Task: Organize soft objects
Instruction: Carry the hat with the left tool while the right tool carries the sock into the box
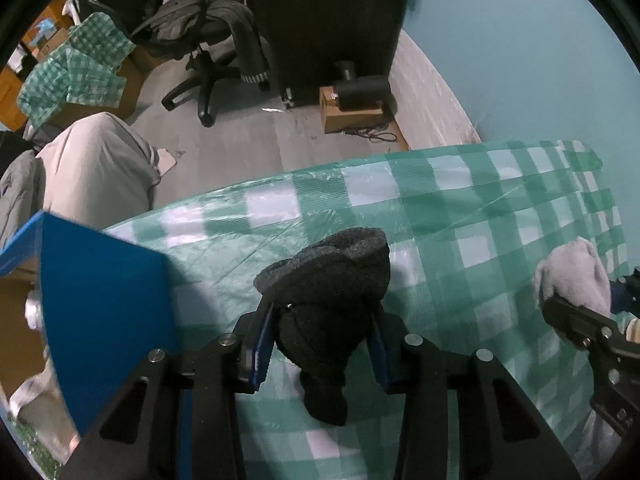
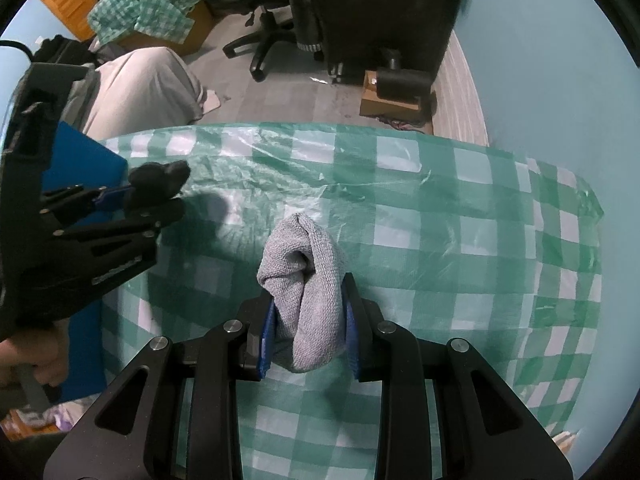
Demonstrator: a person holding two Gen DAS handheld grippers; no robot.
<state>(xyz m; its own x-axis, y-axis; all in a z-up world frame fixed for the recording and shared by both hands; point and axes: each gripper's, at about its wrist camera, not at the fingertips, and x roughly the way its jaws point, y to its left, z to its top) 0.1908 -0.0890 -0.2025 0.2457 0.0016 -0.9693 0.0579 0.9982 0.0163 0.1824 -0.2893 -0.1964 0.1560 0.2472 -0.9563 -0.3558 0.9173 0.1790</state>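
Over checkered plastic tablecloth: left tongs pinch fuzzy black sock.

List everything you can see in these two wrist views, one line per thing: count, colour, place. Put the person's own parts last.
Dark sock: 1, charcoal black, clamped in left gripper.
Grey sock: 1, light grey, clamped in right gripper.
Tablecloth: 1, green and white check, covering the table.
Blue box: 1, blue, at the table's left edge.
Office chair: 1, black, on the floor beyond, clothes draped over it.
Cardboard box: 1, brown, floor by the wall.
Left gripper: 1, black, blue pads.
Right gripper: 1, black, blue pads.
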